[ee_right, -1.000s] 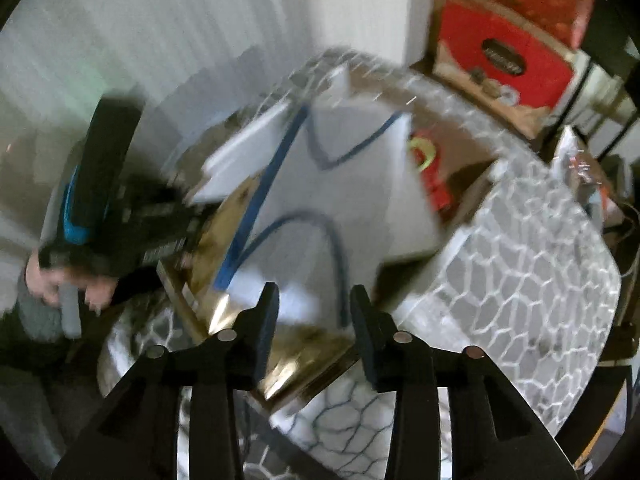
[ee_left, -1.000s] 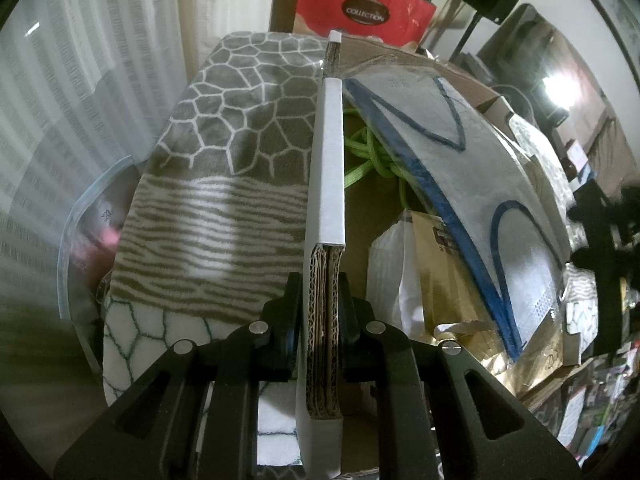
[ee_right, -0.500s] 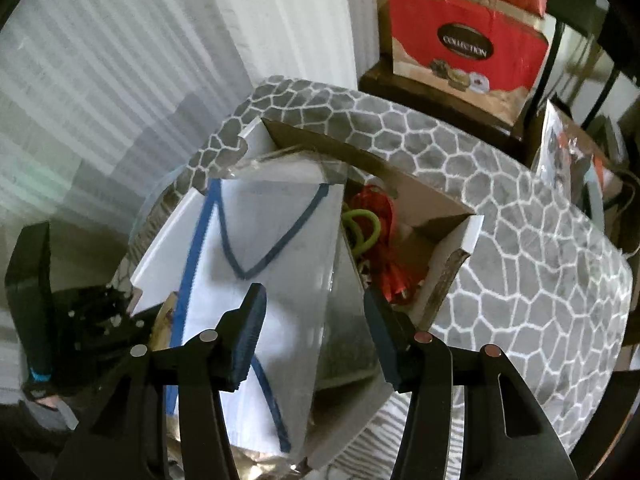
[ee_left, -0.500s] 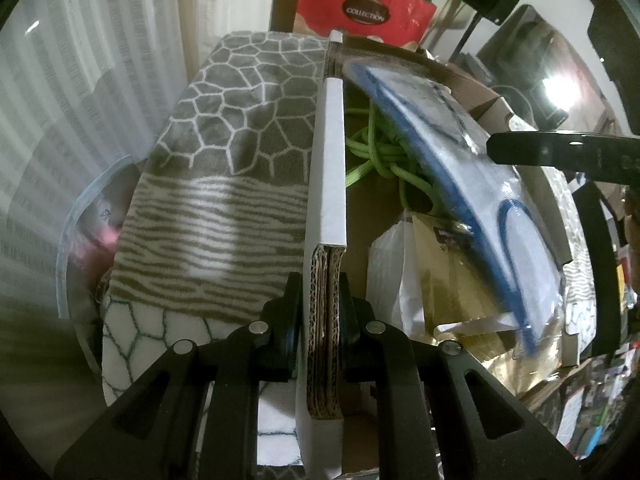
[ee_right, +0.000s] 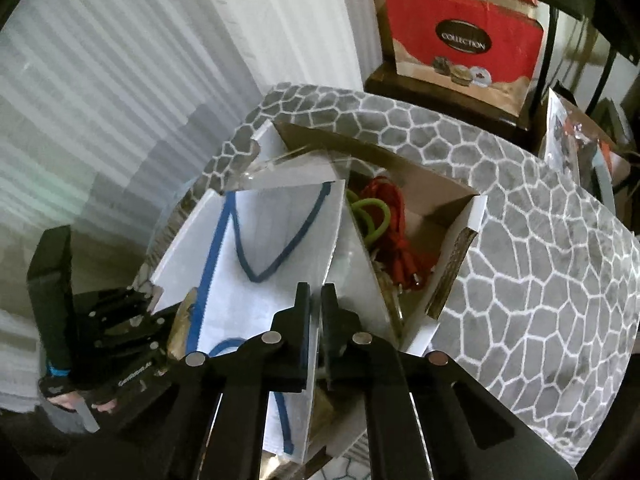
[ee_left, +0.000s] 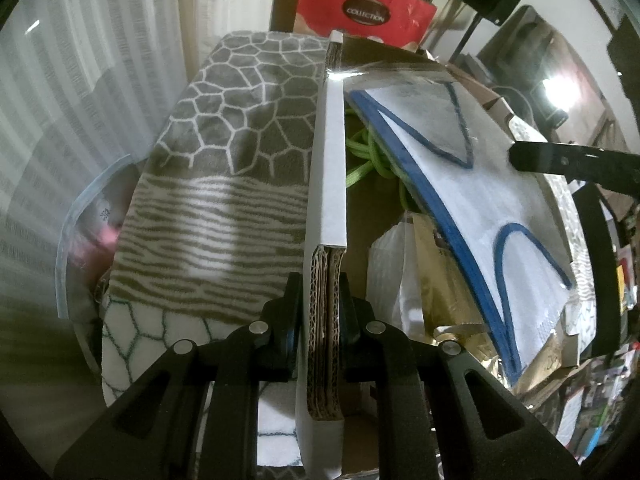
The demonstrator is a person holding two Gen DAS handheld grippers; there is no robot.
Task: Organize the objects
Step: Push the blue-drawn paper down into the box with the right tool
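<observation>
Now we are clamping the left tongs [ee_left: 325,312] on the cardboard box [ee_left: 326,184] wall, while the right tongs [ee_right: 316,300], just closing, are pinching the clear-wrapped white bag [ee_right: 276,248] lying over the box's near side; next it probably needs seating inside.

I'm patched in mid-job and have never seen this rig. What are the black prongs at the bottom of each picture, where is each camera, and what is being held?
No robot arm here: a person carries a two-finger gripper in each hand, with a fisheye camera looking along the fingers. In the left wrist view, the left gripper is shut on the cardboard box wall. In the right wrist view, the right gripper has just closed on the clear-wrapped white bag with blue handles, lying over the open box. Inside are green cord and red cord. The box sits on a grey patterned blanket.
</observation>
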